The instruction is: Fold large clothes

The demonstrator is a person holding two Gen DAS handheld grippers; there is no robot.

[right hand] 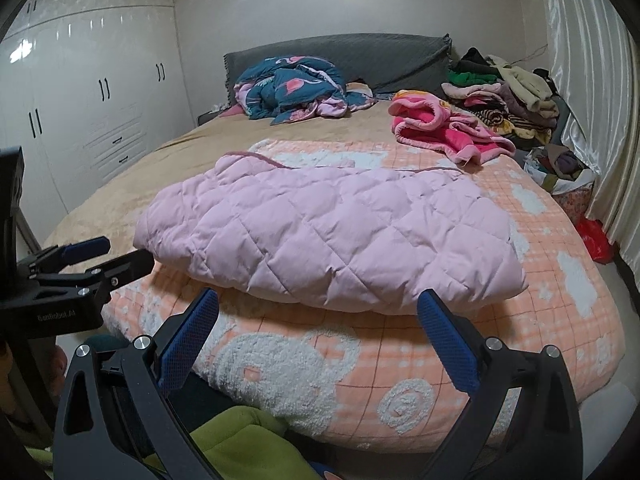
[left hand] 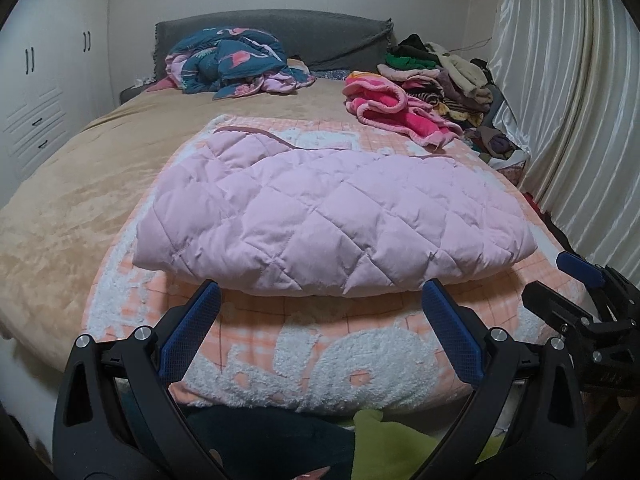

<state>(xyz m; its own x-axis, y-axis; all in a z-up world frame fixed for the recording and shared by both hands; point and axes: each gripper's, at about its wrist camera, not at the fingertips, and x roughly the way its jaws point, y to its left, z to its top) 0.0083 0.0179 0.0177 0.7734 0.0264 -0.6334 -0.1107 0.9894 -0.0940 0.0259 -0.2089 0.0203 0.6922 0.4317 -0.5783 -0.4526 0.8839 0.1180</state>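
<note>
The pale pink quilted padded garment [left hand: 320,216] lies folded into a thick slab in the middle of the frame, on the peach-and-white fleece bear-pattern blanket [left hand: 320,356] spread over the bed as a soft, flat folding surface. Its long axis runs left to right across the frame, with the rounded fold edge facing the cameras and a darker pink trimmed edge at the far side. The left gripper [left hand: 320,312] and right gripper [right hand: 318,312] hover just short of that near edge, jaws spread wide and empty, probably for another fold or a lift. Tumbled clothes [left hand: 436,80] wait at upper right.
</note>
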